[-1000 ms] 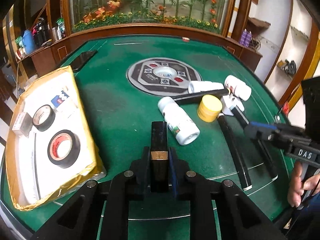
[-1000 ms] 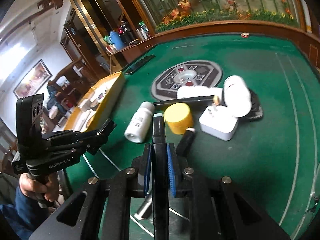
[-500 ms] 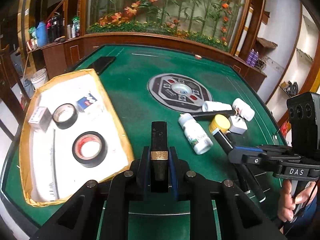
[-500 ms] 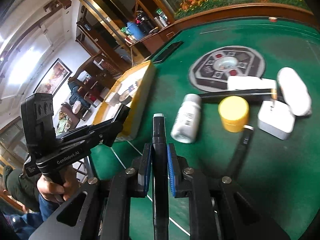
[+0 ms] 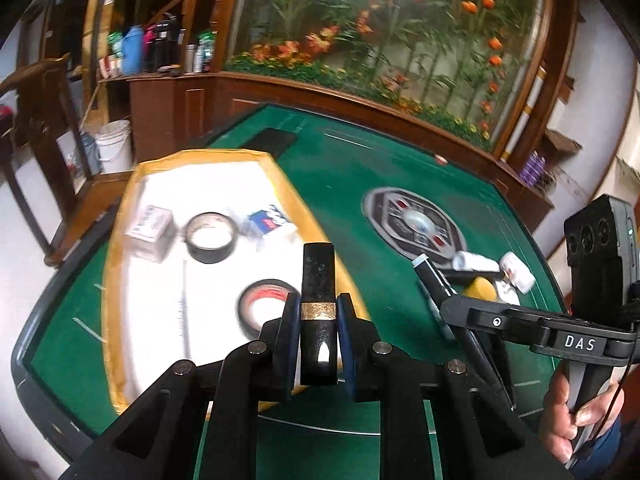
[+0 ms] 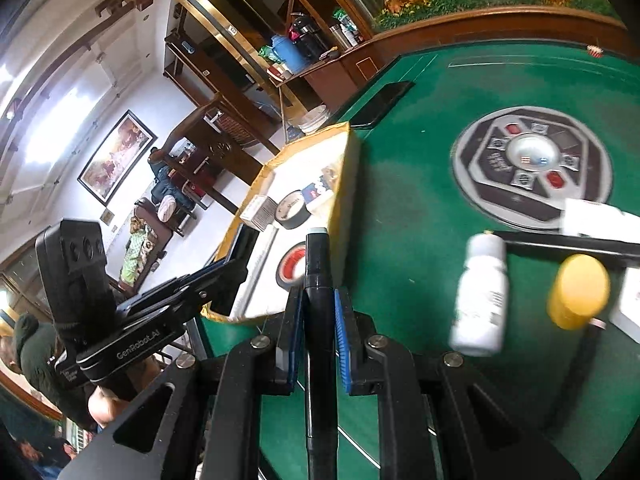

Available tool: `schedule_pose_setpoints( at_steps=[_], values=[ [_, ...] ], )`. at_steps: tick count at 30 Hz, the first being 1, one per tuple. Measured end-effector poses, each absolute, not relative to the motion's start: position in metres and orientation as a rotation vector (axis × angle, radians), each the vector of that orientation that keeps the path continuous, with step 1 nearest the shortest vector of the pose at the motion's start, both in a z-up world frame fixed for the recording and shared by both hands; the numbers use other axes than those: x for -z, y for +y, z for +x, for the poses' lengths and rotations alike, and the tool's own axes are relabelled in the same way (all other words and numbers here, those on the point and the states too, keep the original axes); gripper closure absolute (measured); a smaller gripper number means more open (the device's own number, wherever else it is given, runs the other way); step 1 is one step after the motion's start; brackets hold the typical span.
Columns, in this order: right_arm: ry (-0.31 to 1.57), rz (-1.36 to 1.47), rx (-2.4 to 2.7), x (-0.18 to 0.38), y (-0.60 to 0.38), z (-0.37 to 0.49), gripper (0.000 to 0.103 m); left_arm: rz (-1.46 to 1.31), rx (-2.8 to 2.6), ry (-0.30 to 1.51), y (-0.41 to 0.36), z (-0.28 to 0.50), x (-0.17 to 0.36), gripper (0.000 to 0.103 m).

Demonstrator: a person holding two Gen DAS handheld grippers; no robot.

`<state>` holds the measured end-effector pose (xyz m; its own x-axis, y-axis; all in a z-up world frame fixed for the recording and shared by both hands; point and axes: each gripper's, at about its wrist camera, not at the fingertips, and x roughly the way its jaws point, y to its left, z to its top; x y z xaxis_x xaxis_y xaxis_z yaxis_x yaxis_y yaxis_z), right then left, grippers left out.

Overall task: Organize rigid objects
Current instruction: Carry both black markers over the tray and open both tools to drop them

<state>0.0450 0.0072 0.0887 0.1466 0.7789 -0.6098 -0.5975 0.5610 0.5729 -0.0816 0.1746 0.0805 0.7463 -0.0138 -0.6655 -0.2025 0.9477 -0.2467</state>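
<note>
Both grippers have swung away from the cluster of loose items toward the yellow-rimmed tray (image 5: pixel 120 264), which now fills the left wrist view where a second ago it sat at the edge.

Left gripper (image 5: pixel 318 320): jaws narrow, clamped on a black rectangular bar with a gold band (image 5: pixel 318 276), held above the near end of the tray, just over the red-cored tape roll (image 5: pixel 262 308).

Right gripper (image 6: pixel 316 312): jaws narrow, clamped on a black marker (image 6: pixel 317 280) whose grey tip points at the tray's long side; the marker has left the table.

Tray contents: small white box (image 5: pixel 150 230), black tape roll (image 5: pixel 210 236), blue-and-white packet (image 5: pixel 268 220), red-cored tape roll.

Remaining on the green table (image 5: pixel 352 184): white bottle (image 6: pixel 480 292), yellow cap (image 6: pixel 578 290), another black pen and white items beyond, all well apart from the tray.

Judged stage: transport of two items at once, with release into the tray not yet done. Compared with the earlier pictures, the cluster has shrunk toward the right edge and the images are blurred by motion.
</note>
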Motion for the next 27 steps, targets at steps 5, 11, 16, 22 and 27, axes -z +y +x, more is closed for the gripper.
schedule_pose_setpoints(
  at_steps=[5,11,16,22,27],
  values=[
    [1.054,0.249,-1.007,-0.085,0.032,0.053,0.088,-0.391,-0.178,0.713,0.213,-0.090,-0.069,0.085],
    [1.091,0.235,-1.038,-0.084,0.079,0.059,0.088,-0.449,-0.232,0.723,0.241,-0.090,-0.052,0.085],
    [1.105,0.197,-1.043,-0.080,0.119,0.061,0.088,-0.467,-0.266,0.739,0.253,-0.089,-0.039,0.085],
    [1.152,0.155,-1.055,-0.064,0.160,0.057,0.088,-0.460,-0.308,0.744,0.263,-0.094,-0.036,0.085],
    [1.156,0.102,-1.055,-0.058,0.177,0.049,0.088,-0.445,-0.332,0.768,0.267,-0.092,-0.030,0.085]
  ],
)
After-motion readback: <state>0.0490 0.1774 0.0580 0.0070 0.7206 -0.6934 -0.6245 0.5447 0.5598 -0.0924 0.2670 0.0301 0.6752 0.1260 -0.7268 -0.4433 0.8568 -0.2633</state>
